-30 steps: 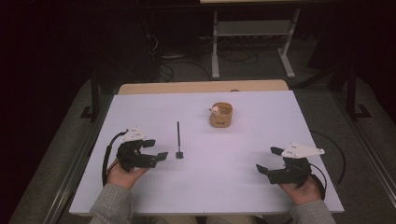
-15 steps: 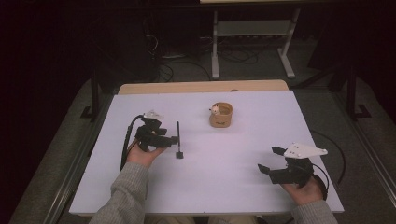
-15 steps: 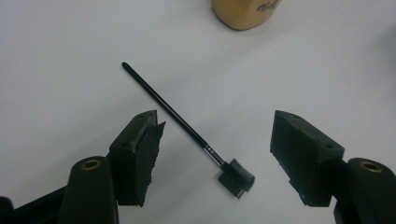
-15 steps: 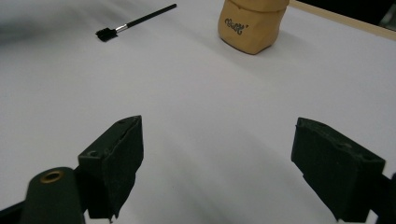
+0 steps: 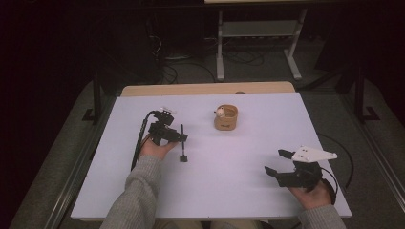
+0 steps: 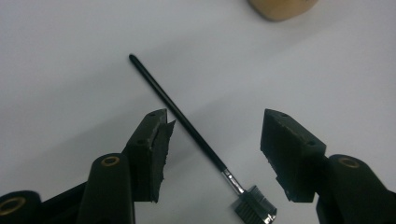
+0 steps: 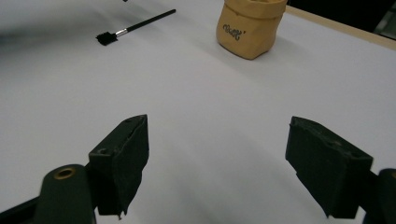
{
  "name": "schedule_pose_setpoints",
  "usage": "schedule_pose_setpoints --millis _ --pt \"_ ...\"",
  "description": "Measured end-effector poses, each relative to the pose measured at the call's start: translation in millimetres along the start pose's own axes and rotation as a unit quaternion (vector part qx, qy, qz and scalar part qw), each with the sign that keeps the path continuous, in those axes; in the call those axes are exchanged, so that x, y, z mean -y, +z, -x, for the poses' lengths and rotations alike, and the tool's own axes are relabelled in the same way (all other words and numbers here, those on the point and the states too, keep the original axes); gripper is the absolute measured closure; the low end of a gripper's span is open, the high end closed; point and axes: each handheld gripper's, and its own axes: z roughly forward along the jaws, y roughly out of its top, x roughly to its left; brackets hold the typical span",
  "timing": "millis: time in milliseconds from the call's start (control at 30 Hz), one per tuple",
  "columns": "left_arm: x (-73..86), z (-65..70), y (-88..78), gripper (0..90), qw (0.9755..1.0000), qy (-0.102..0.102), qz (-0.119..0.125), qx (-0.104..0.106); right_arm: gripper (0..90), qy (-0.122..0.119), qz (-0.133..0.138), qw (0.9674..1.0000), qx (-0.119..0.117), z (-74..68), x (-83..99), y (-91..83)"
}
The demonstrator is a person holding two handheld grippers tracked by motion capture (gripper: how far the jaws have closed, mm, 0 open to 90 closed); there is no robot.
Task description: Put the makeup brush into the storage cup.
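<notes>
A thin black brush [image 5: 182,141] lies on the white table [image 5: 239,195], bristle head toward the person. My left gripper [image 5: 180,137] reaches it from the left. In the left gripper view the brush handle [image 6: 187,126] runs between the jaws of my left gripper [image 6: 215,119], close to the left pad [image 6: 156,140] and touching neither. These jaws have just been closing and still stand apart. My right gripper [image 5: 274,162] hovers at the front right. Its jaws [image 7: 217,126] have just closed a little, remain wide and hold nothing. The brush [image 7: 135,25] shows far off.
A small tan cup [image 5: 226,118] with something white in it stands behind the table's middle, right of the brush; it shows as the cup [image 7: 251,28] in the right gripper view. A wooden strip [image 5: 205,89] edges the table's far side. Metal frames and cables lie beyond.
My left hand has moved forward and right, from the front left of the table up to the brush, and its jaws have narrowed around the handle. The right hand has stayed in place.
</notes>
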Motion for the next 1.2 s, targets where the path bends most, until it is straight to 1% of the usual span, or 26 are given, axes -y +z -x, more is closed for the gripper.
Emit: schedule_pose_setpoints --millis 33,100,167,233,267,300,333,367,433,467,533,600,667,700,733,767,800,833,867,900,1000,1067,1100,1133,1167,1200 --pt "0.4 0.5 7.3 45.3 0.9999 -0.01 -0.011 -0.001 19.9 0.003 -0.006 1.0 -0.002 0.3 1.2 1.0" --pt "0.5 1.7 10.5 45.8 0.9998 -0.012 -0.016 -0.006 19.9 0.002 -0.005 1.0 0.0 0.2 1.2 0.8" --pt "0.2 5.2 16.8 46.8 0.9994 -0.011 -0.03 -0.012 19.9 0.001 -0.003 1.0 0.001 0.1 0.8 0.4" --pt "-0.5 8.4 21.4 48.5 0.9989 -0.002 -0.042 -0.019 20.0 0.0 -0.001 1.0 0.003 0.5 0.9 0.2" --pt "-0.7 10.3 23.4 51.4 0.9988 -0.006 -0.042 -0.026 19.9 0.003 -0.006 1.0 0.003 1.1 1.7 0.3" --pt "-0.8 11.0 25.2 51.4 0.9989 -0.007 -0.041 -0.024 19.9 0.003 -0.006 1.0 0.003 1.1 1.7 0.3" --pt "-0.6 11.0 26.5 52.6 0.9987 -0.007 -0.044 -0.023 19.9 0.002 -0.006 1.0 0.002 1.6 2.5 0.4" --pt "0.0 11.2 29.0 54.3 0.9981 -0.007 -0.053 -0.029 19.8 0.006 -0.007 1.0 0.002 1.9 2.7 -0.5" --pt "0.7 12.1 30.3 57.2 0.998 -0.01 -0.054 -0.031 19.8 0.005 -0.004 1.0 0.004 2.1 2.0 -1.3" --pt "1.0 12.4 30.6 57.2 0.9976 -0.006 -0.06 -0.035 19.8 0.005 -0.004 1.0 0.004 2.1 2.0 -1.3" --pt "1.5 13.1 31.7 60.6 0.9969 -0.002 -0.064 -0.045 19.8 0.006 -0.005 1.0 0.0 1.2 1.6 -0.2" --pt "1.7 13.5 31.8 63.5 0.9968 -0.004 -0.063 -0.05 19.7 0.005 -0.006 1.0 0.0 1.2 2.0 0.5" --pt "2.5 15.9 32.3 65.6 0.9963 0.0 -0.06 -0.061 19.8 0.006 -0.009 0.9999 -0.001 0.9 2.4 1.1" --pt "3.9 20.2 32.6 70.1 0.9948 0.008 -0.061 -0.081 19.6 0.001 -0.005 1.0 0.001 0.9 2.4 0.9" --pt "3.9 20.2 32.6 70.9 0.9948 0.008 -0.061 -0.081 19.6 0.001 -0.005 1.0 0.001 0.9 2.4 0.9" --pt "5.5 24.6 33.1 72.3 0.9936 0.017 -0.059 -0.095 19.4 0.003 -0.004 1.0 0.003 0.7 1.7 0.5" --pt "5.5 24.6 33.1 74.1 0.9936 0.017 -0.059 -0.095 19.4 0.003 -0.004 1.0 0.003 0.7 1.7 0.5" --pt "6.1 26.3 33.4 74.1 0.9931 0.02 -0.056 -0.101 19.3 0.003 -0.003 1.0 0.003 1.0 1.5 1.1" --pt "6.3 26.7 33.4 75.0 0.9931 0.018 -0.055 -0.102 19.3 0.004 -0.003 1.0 0.001 0.7 1.4 1.9" --pt "6.5 26.2 33.1 76.1 0.9932 0.011 -0.056 -0.101 19.2 0.002 -0.006 1.0 -0.003 -0.4 1.7 3.8" --pt "8.0 26.6 32.9 77.1 0.9935 -0.009 -0.048 -0.103 19.2 0.001 -0.011 0.9999 -0.005 -2.4 1.3 5.2" --pt "7.8 26.9 32.9 78.5 0.9931 -0.01 -0.048 -0.106 19.3 -0.002 -0.011 0.9999 -0.005 -3.9 0.2 5.5" --pt "7.3 27.3 33.0 80.4 0.993 -0.012 -0.048 -0.108 19.3 0.001 -0.01 0.9999 -0.006 -5.0 -0.2 6.0" --pt "7.4 27.0 33.5 80.4 0.9932 -0.019 -0.044 -0.106 19.3 0.001 -0.01 0.9999 -0.006 -5.0 -0.2 6.0" --pt "7.4 25.3 33.0 81.8 0.9934 -0.02 -0.046 -0.103 19.3 -0.002 -0.009 0.9999 -0.006 -4.6 0.2 6.8" --pt "7.5 24.7 32.9 84.7 0.9934 -0.027 -0.045 -0.102 19.5 -0.001 -0.013 0.9999 -0.007 -4.3 1.1 7.9"
